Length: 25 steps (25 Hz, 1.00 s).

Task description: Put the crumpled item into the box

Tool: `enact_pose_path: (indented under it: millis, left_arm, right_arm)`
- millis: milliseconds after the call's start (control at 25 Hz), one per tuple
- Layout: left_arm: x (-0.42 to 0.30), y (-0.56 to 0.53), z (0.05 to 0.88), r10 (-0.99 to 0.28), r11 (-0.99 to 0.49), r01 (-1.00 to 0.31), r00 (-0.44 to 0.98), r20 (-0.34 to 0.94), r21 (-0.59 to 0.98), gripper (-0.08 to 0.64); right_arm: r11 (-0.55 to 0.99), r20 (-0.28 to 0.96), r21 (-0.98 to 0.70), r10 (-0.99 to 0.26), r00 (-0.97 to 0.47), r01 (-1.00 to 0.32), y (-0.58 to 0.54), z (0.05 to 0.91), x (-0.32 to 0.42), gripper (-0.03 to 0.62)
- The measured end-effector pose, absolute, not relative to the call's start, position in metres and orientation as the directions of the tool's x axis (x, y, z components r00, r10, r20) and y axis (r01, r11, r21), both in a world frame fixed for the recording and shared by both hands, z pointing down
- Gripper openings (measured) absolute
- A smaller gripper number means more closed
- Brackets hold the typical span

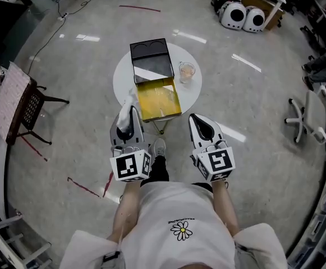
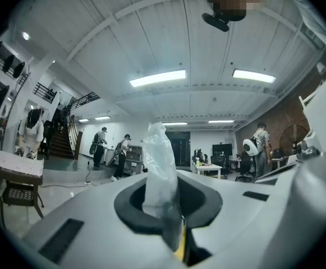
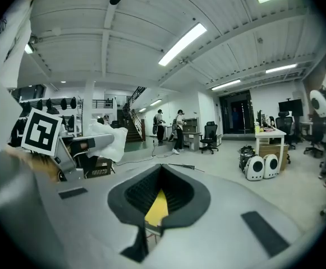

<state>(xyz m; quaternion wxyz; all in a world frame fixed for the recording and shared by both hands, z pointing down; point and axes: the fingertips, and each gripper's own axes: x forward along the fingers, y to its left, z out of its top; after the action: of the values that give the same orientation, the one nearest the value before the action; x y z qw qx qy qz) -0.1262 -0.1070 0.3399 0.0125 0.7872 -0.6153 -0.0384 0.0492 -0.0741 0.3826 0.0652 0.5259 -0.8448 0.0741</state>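
Observation:
The crumpled item [image 1: 130, 98], a clear plastic bag, sticks up out of my left gripper [image 1: 128, 112], which is shut on it just off the table's near left edge. In the left gripper view the bag [image 2: 159, 161] stands upright between the pads of the left gripper [image 2: 165, 203]. The box [image 1: 160, 97] lies open on the round white table [image 1: 123, 77], its yellow inside facing up and its black lid [image 1: 150, 58] folded back. My right gripper [image 1: 196, 119] hangs shut and empty to the right of the box. The right gripper view shows the right gripper [image 3: 158, 198] closed, with the bag [image 3: 109, 142] off to its left.
A glass cup [image 1: 186, 72] stands on the table right of the box. A dark chair with a pale cushion [image 1: 22, 102] is at the left, an office chair [image 1: 314, 119] at the right. My shoe [image 1: 159, 147] is on the floor under the table's near edge.

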Motion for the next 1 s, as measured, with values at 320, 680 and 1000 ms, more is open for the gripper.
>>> enact_pose_path:
  millis: [320,680,1000]
  left_arm:
    - [-0.153,-0.208,0.354,-0.96,-0.278,-0.959,0.277,-0.032,0.054,0.032]
    - [-0.153,-0.247,0.374,-0.948,-0.318,-0.946,0.319,0.006,0.067,0.032]
    - [-0.136,-0.248,0.387,-0.958,-0.282,-0.959,0.282,0.044,0.017,0.032]
  right_arm:
    - [0.41,0.217,-0.049,-0.886,-0.41,-0.911,-0.181,0.392,0.022,0.003]
    - [0.385,0.251,-0.033,-0.89,-0.38,-0.922,-0.225,0.401,0.022,0.003]
    - [0.45,0.241,-0.033,-0.863,-0.444,-0.892,-0.245,0.401,0.03,0.003]
